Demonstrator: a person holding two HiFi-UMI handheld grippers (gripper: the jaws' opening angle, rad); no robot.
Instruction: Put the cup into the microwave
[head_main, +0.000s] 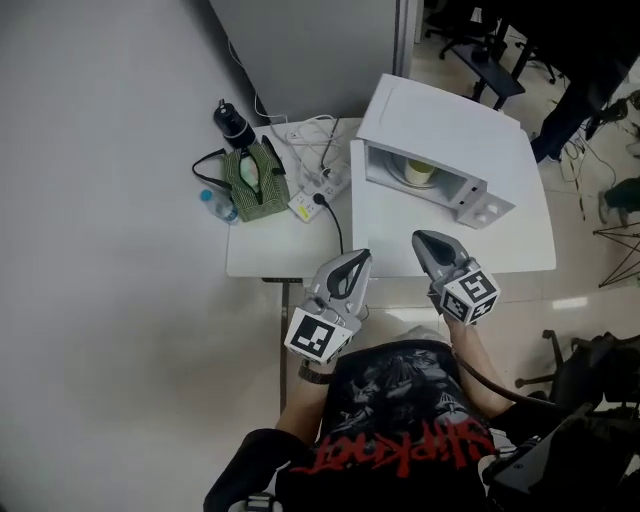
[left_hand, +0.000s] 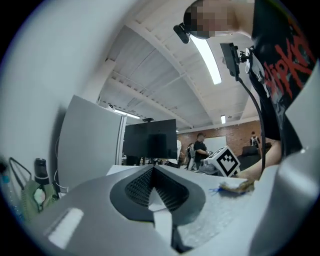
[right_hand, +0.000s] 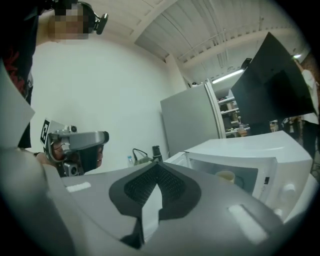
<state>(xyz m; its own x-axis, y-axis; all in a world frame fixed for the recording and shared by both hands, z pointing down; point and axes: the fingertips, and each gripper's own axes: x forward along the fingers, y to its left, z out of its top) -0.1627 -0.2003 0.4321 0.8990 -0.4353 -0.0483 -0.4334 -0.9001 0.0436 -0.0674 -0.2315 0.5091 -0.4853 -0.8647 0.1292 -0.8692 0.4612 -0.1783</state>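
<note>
- L gripper (head_main: 356, 262): lower centre of head view, close to the person's torso. Jaws together, nothing between them, as its own view confirms (left_hand: 151, 171). Prob. parked since no job is left for it.
- R gripper (head_main: 426, 241): just right of L, at the near table edge. Claw also pressed together and empty (right_hand: 157, 169). It points level toward the oven, well apart from it.
- White table (head_main: 275, 255): bare strip betw. the grippers and the appliance, so the oven front is easy to reach.
- Microwave (head_main: 450, 125): upper right of centre, cavity open to the person. Door looks swung out to the left edge, but can't be sure.
- Cup (head_main: 420, 172): pale, upright inside the cavity. In the R gripper view it's centre-right (right_hand: 226, 176). Looks like placing is done; closing the door may remain.
- Far left of table: green pouch (head_main: 254, 180), power strip (head_main: 318, 190) w/ cables and a small water bottle (head_main: 217, 205), all clear of the work side.
</note>
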